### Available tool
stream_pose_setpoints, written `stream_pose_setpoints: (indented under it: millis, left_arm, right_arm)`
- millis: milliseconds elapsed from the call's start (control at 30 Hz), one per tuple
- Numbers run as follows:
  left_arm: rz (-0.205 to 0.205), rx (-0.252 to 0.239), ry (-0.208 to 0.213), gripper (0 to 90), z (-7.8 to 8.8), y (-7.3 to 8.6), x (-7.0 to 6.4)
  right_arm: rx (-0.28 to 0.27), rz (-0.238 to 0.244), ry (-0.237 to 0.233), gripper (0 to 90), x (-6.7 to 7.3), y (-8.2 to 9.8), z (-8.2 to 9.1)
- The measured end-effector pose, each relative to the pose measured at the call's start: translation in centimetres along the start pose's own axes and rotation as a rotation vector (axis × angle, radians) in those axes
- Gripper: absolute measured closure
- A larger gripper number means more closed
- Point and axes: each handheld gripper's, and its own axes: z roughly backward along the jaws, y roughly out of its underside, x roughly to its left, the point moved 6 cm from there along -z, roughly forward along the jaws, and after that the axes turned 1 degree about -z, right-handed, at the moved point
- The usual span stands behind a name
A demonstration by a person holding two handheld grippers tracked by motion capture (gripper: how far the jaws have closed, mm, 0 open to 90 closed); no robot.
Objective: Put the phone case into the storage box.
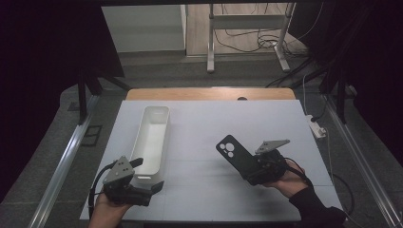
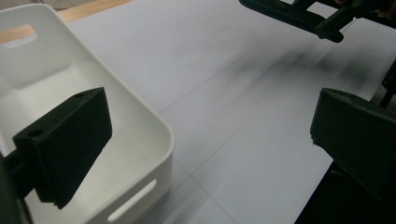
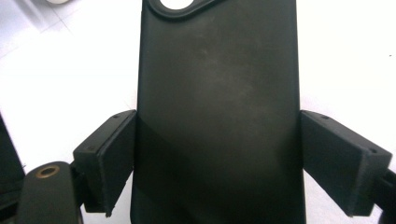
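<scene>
Covering the table, the white mat point(image 1: 214, 137) is bearing the long white bin point(image 1: 153, 140). Right gripper point(image 1: 249, 167) is clamping the black phone case point(image 1: 235, 156) aloft mid-carry; left gripper point(image 1: 142, 183), jaws parted, is straddling the bin's near corner. Next probably calls for swinging the case over the bin.

Under me a white sheet point(image 1: 214, 123) covers the table, and a strip of the table's bare wood point(image 1: 209, 93) shows along its far edge. Beyond that I see the white legs of a metal stand point(image 1: 210, 47) on the floor, with loose cables point(image 1: 247, 38) tangled between them. A white power strip point(image 1: 317, 128) lies on the floor to the right, and dark curtains point(image 1: 47, 47) hang on both sides.
</scene>
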Motion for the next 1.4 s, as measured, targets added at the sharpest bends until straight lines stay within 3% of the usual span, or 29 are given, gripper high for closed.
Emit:
stream_pose_setpoints:
  millis: [400, 900, 1400]
  left_arm:
    - [-0.01, -0.016, 0.098, 0.0, -2.5, -2.0, -0.4]
    - [-0.056, -0.01, 0.206, 0.0, -5.8, -4.5, -1.1]
    - [-0.103, -0.004, 0.274, 0.0, -8.2, -6.0, -2.3]
  right_arm:
    - [-0.054, 0.003, -0.021, 14.8, 0.3, 0.1, 1.7]
    - [-0.107, 0.006, -0.052, 14.7, 0.4, 0.7, 3.6]
    - [-0.138, 0.011, -0.09, 14.6, 0.9, 1.0, 4.5]
